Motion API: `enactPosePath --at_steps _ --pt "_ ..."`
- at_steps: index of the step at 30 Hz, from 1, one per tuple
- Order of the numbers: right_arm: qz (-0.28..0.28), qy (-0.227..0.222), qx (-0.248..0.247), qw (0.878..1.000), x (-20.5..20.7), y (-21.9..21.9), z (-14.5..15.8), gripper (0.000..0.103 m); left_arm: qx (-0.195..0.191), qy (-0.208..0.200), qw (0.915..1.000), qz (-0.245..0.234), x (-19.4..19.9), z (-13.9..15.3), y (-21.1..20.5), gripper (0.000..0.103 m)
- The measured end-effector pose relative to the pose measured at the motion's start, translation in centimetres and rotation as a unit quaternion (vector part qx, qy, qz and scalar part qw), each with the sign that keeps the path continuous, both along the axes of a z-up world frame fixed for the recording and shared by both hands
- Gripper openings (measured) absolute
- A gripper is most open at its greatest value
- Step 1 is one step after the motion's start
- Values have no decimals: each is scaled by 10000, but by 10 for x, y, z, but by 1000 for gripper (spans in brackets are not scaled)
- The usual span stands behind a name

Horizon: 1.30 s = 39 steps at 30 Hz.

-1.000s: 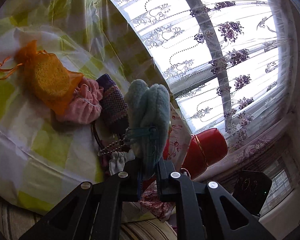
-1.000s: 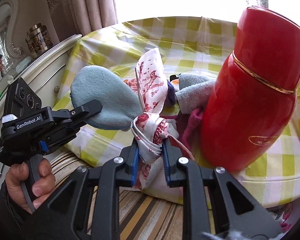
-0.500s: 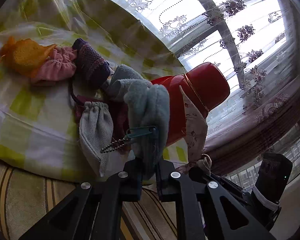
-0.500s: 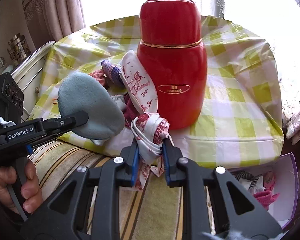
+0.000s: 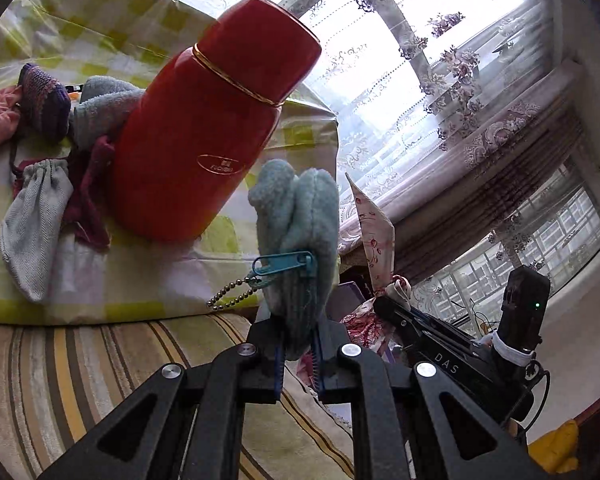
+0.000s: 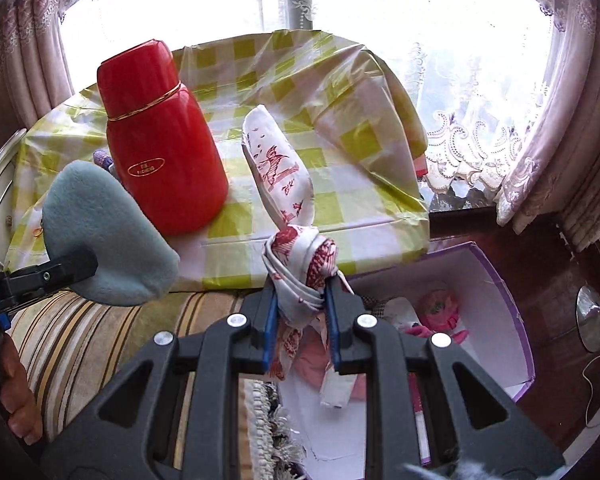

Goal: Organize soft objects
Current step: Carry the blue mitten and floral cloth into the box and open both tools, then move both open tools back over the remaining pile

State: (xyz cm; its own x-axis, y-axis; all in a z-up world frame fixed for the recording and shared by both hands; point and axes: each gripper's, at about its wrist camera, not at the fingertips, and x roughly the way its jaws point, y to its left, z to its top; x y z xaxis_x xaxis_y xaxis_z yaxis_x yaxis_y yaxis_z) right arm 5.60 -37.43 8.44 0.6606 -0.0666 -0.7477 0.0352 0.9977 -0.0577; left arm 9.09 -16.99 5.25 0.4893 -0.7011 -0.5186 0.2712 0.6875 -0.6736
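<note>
1. Left wrist view: checked yellow tablecloth (image 5: pixel 100 280) by a lace-curtained window. We count one red flask (image 5: pixel 204 120), one grey drawstring pouch (image 5: pixel 32 224), one purple knit pouch (image 5: pixel 44 100). Our left gripper (image 5: pixel 298 360) is clamped tight on one blue fleece pouch (image 5: pixel 296 216), off the table edge.
2. Right wrist view: one purple box (image 6: pixel 496 300) below the table, some soft items already inside. Our right gripper (image 6: pixel 300 320) pinches one knotted printed cloth (image 6: pixel 288 200) above it. We judge it best to carry each bundle well over the box before releasing, one at a time.
</note>
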Motion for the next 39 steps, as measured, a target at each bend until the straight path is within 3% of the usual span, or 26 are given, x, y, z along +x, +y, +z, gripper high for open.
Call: enactPosePath --at_steps 8,14,15,17,20,26,33,39 --pt "-663 158 -135 9976 -26 -61 -1 24 -39 183 9966 -808 -6 1 -57 11" --pt "-1016 420 -143 9938 -43 -90 -11 28 22 453 9871 -1534 -14 -6 -100 16" --pt "-1042 476 -151 9933 -44 -93 -13 30 61 521 9847 -1664 -16 -8 -108 18" --pt "-1113 611 -216 9917 -46 -97 -18 46 287 656 9799 -1863 -19 -13 -122 48" --pt "-1190 622 -149 9908 -51 -100 -21 54 468 672 9784 -1901 -24 -16 -128 55" --pt "-946 657 -49 9933 -47 -86 -26 55 704 538 9845 -1511 -25 -11 -110 55" --pt "-574 802 -36 9951 -38 -53 -34 56 1387 239 9887 -519 -19 -5 -67 55" --pt "-150 858 -66 9962 -31 -13 -37 56 1998 -17 9795 260 -15 -5 -11 55"
